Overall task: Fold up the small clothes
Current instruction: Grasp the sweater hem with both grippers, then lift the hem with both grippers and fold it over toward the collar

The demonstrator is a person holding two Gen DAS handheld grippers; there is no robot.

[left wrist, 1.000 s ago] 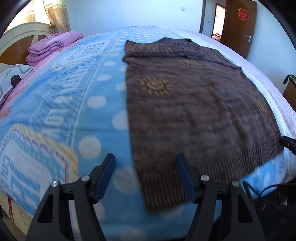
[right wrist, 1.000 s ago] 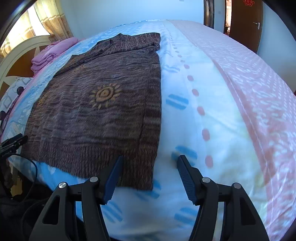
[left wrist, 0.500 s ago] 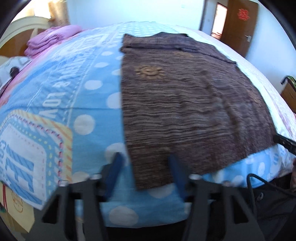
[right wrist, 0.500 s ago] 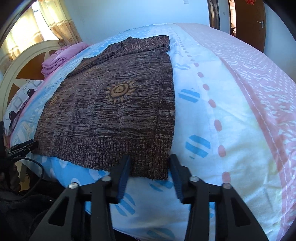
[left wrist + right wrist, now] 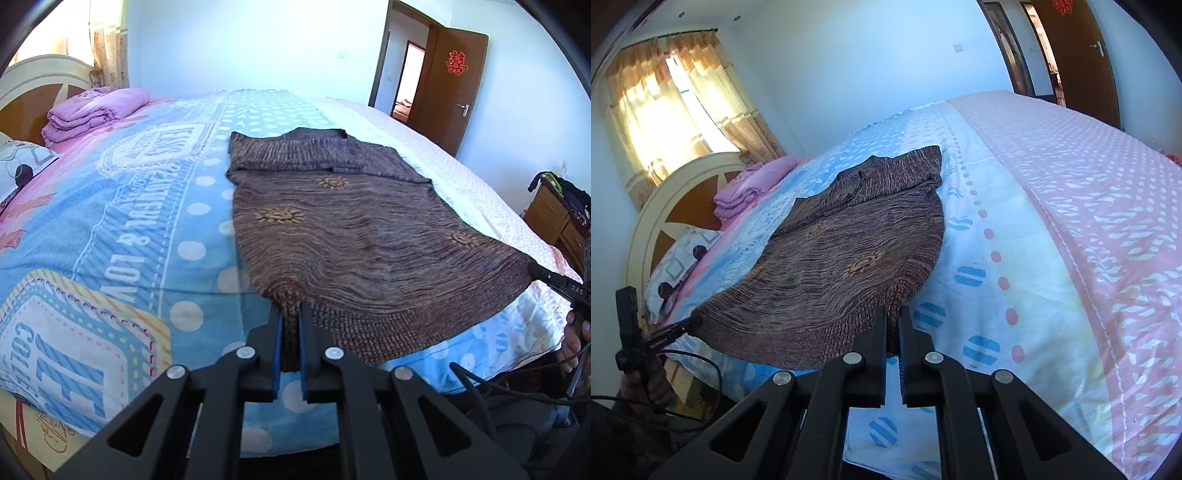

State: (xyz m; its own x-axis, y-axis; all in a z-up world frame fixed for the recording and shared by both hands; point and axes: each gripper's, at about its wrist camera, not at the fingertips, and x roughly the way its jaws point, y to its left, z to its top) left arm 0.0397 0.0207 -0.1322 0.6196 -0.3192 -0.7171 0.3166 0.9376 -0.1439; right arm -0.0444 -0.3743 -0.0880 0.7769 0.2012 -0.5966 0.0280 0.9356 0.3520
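A brown striped knit sweater [image 5: 362,236] with small sun motifs lies flat on the bed, hem toward me, sleeves folded across its far end. My left gripper [image 5: 290,314] is shut on the hem's left corner, which is pinched and lifted. My right gripper [image 5: 894,317] is shut on the hem's right corner of the sweater [image 5: 842,266], also raised off the bed. Each gripper shows at the edge of the other's view, the right one [image 5: 554,282] and the left one [image 5: 670,328].
The bed [image 5: 122,221] has a blue, pink and white printed cover. Folded pink bedding [image 5: 92,112] and a pillow [image 5: 18,166] sit by the headboard at far left. A wooden door [image 5: 450,85] and a cabinet [image 5: 550,218] are on the right. Cables [image 5: 498,384] hang below the bed edge.
Both grippers moved in to the hem corners and closed on them. The corners are now lifted and the hem is pulled taut between them.
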